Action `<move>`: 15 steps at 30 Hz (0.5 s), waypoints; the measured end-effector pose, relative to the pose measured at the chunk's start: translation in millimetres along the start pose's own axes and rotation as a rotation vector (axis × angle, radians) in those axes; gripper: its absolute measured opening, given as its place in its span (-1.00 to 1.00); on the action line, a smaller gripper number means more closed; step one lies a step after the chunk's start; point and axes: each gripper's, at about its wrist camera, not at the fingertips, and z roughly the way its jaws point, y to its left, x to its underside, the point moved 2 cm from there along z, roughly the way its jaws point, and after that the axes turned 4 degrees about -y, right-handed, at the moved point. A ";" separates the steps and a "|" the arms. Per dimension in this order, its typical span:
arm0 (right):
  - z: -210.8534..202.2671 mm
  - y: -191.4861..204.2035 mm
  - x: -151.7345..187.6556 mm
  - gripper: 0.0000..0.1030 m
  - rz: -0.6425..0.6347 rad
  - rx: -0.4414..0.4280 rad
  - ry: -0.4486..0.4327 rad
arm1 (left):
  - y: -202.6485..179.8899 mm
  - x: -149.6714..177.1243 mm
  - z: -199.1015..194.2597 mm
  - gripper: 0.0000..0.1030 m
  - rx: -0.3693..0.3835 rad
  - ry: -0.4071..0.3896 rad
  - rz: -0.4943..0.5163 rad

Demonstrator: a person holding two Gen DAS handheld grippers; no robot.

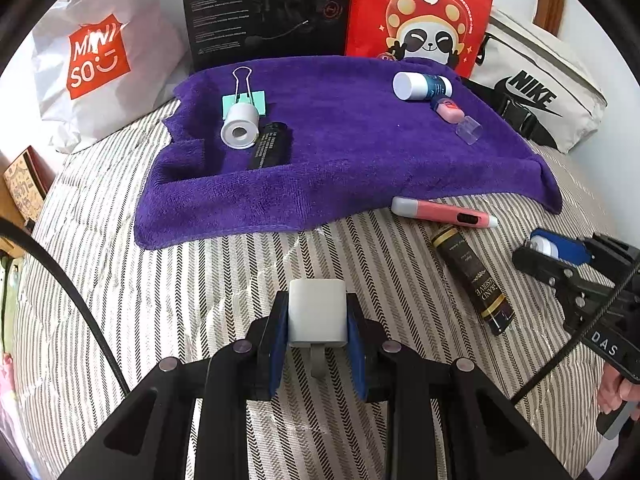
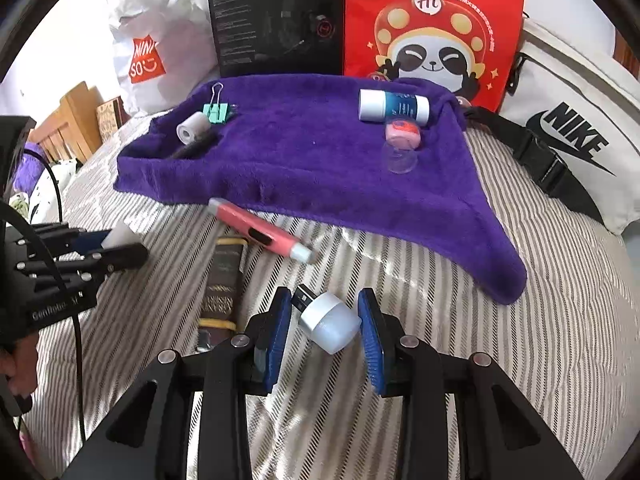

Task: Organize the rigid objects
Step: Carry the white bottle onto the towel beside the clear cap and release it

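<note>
The white charger block [image 1: 317, 311] is pinched flat-sided by the left gripper [image 1: 317, 316], while the light, slippery little USB lamp [image 2: 330, 320] is loosely straddled by the right gripper [image 2: 325, 318], not clamped yet, best squeezed across its dome.

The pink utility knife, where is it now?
The pink utility knife lies on the striped bedcover, against the purple towel's front edge, beside the dark tube.

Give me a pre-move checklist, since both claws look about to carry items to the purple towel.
1. Left claw clamped on the white block: ok.
2. Right claw shut on the USB night light: not ok, pads stand apart from it.
3. Free space mid purple towel: ok.
4. Pink pen and dark tube off the towel: not ok.
5. Block's underside grip: cannot tell.
</note>
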 end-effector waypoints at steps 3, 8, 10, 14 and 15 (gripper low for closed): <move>2.5 -0.2 3.9 -0.33 -0.006 -0.028 0.016 | 0.5 -0.4 0.1 -0.51 -0.003 0.001 -0.011; 0.6 -0.7 7.4 -0.33 -0.017 -0.053 0.027 | 1.5 -1.2 0.2 -0.51 -0.005 0.006 -0.024; -1.1 -4.1 6.4 -0.33 -0.001 -0.060 0.026 | 0.6 -1.4 0.6 -0.51 -0.014 0.007 -0.020; 0.2 -9.2 8.2 -0.33 0.010 -0.057 0.037 | 0.0 -0.7 1.0 -0.51 -0.021 0.002 -0.026; -0.3 -9.5 8.3 -0.33 0.011 -0.059 0.037 | -0.2 -0.4 1.0 -0.51 -0.023 0.001 -0.028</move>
